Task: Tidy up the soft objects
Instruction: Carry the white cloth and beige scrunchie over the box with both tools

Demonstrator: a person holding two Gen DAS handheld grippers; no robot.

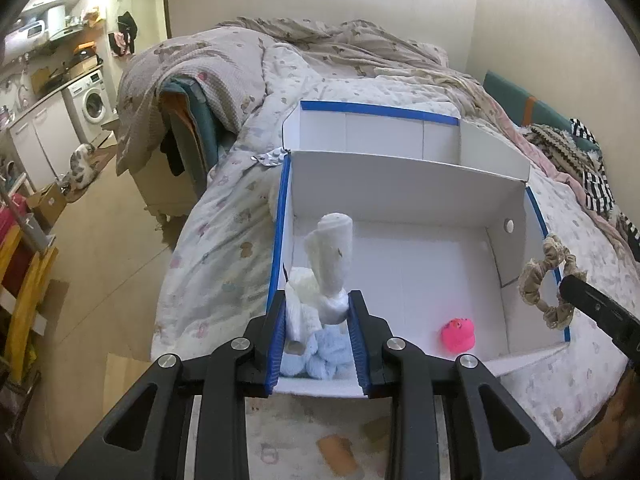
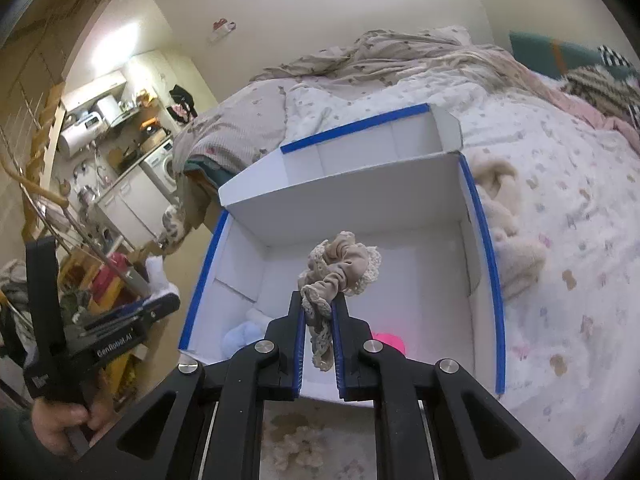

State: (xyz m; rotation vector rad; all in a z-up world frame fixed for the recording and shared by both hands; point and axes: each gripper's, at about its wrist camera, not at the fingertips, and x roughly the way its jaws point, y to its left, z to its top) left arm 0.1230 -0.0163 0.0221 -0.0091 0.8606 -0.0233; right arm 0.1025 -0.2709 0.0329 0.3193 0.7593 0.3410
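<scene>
A white box with blue-taped rims (image 1: 404, 188) (image 2: 486, 240) lies open on the bed. My left gripper (image 1: 318, 308) is shut on a white rolled sock (image 1: 331, 256) and holds it over the box's near left corner. Below it in the box lie a white soft item (image 1: 298, 300) and a light blue fluffy item (image 1: 326, 354) (image 2: 240, 338). A pink soft toy (image 1: 458, 334) (image 2: 390, 340) lies near the box's front. My right gripper (image 2: 319, 304) is shut on a beige lace scrunchie (image 2: 340, 266) (image 1: 546, 276) above the box's right side.
A cream plush item (image 2: 508, 232) lies on the bed just right of the box. A blister pack (image 1: 272, 157) lies by the box's far left corner. A rumpled quilt (image 1: 320, 40) covers the far bed. Left of the bed the floor drops away, with a cat (image 1: 82, 166) and a washing machine (image 1: 90, 104).
</scene>
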